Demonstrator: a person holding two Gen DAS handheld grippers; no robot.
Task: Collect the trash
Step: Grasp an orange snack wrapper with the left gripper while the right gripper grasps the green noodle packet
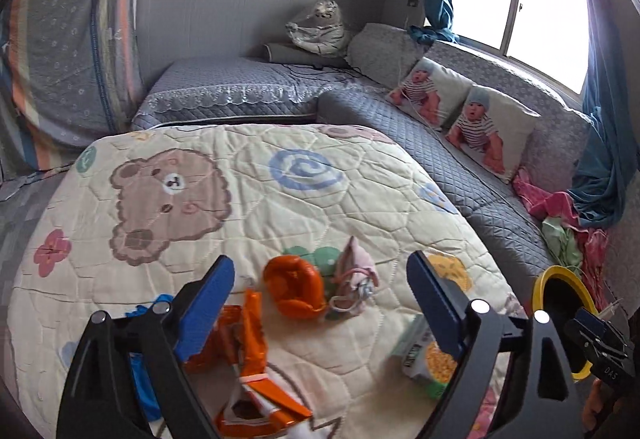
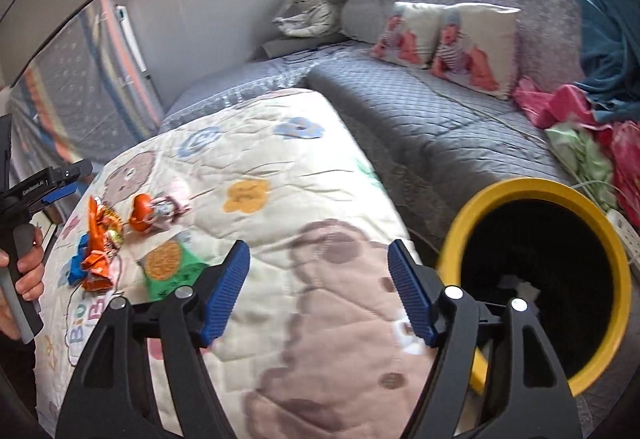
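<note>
Trash is all on the cartoon quilt (image 1: 240,199): blue wrapper (image 2: 78,265) far left, crinkled orange wrappers (image 1: 248,335) next to it, an orange ball (image 1: 294,291) touching a pink scrap (image 1: 354,279), then a green packet (image 2: 168,267). Left gripper (image 1: 320,299) hangs above the orange stuff, jaws wide, nothing in them. Right gripper (image 2: 318,291) is wide and empty too, with the yellow-rimmed bin (image 2: 536,191) just beside it on the right.
</note>
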